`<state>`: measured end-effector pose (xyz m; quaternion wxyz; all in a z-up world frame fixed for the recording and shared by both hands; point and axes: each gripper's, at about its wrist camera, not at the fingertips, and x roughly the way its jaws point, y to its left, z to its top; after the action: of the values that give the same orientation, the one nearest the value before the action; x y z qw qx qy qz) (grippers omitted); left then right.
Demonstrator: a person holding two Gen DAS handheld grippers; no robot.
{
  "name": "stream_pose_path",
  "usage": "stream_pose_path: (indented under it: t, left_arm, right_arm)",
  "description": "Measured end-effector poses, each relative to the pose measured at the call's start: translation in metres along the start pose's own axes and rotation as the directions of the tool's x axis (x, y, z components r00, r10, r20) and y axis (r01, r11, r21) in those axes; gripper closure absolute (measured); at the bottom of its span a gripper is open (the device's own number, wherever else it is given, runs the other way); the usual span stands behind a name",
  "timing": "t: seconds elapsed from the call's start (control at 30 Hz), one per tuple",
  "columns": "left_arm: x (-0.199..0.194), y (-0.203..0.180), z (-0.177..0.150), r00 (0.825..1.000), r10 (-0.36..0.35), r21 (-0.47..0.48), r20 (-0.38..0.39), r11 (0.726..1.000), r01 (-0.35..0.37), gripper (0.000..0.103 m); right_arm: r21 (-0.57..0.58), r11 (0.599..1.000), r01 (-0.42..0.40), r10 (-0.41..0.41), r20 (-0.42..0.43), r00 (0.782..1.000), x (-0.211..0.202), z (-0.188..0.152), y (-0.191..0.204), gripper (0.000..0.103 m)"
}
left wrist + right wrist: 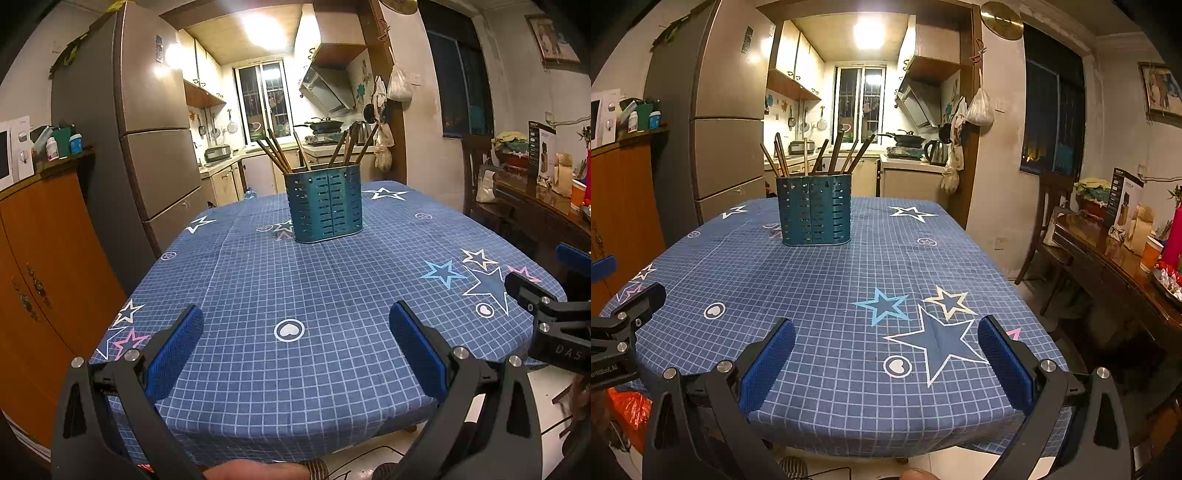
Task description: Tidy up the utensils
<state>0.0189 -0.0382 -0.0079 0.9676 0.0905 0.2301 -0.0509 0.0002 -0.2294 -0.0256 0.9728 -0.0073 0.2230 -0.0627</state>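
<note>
A teal perforated metal utensil holder (325, 205) (813, 211) stands upright near the far end of the table, with several brown chopsticks (275, 149) (836, 151) leaning out of its top. My left gripper (295, 332) hovers open over the table's near edge, nothing between its blue pads. My right gripper (886, 338) is open too, beside it on the right, also empty. Each gripper shows at the edge of the other's view: the right one (535, 295), the left one (635, 299). No loose utensils show on the cloth.
A blue checked tablecloth with stars (295, 280) covers the table. A fridge (147, 129) and an orange cabinet (48, 266) stand at the left. A dark wooden side table with boxes and cups (1126, 251) and a chair (1049, 221) stand at the right. A kitchen lies behind.
</note>
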Motion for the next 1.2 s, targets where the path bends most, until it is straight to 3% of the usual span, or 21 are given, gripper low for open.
stream_pose_path:
  t: [0.33,1.2]
  left_arm:
    - [-0.0029,0.0033,-0.0024,0.998,0.043,-0.034,0.045,0.999,-0.042,0.006]
    - [-0.0023,-0.0020,-0.0020,0.997,0.064,-0.002,0.034,0.998,-0.064,0.006]
  right_arm:
    - [-0.001,1.000,0.001,-0.001,0.005,1.000,-0.0026,0.0001,0.0002,0.005]
    - [0.011,1.000,0.002,-0.002,0.003,1.000,-0.0032,0.0013,-0.0020,0.005]
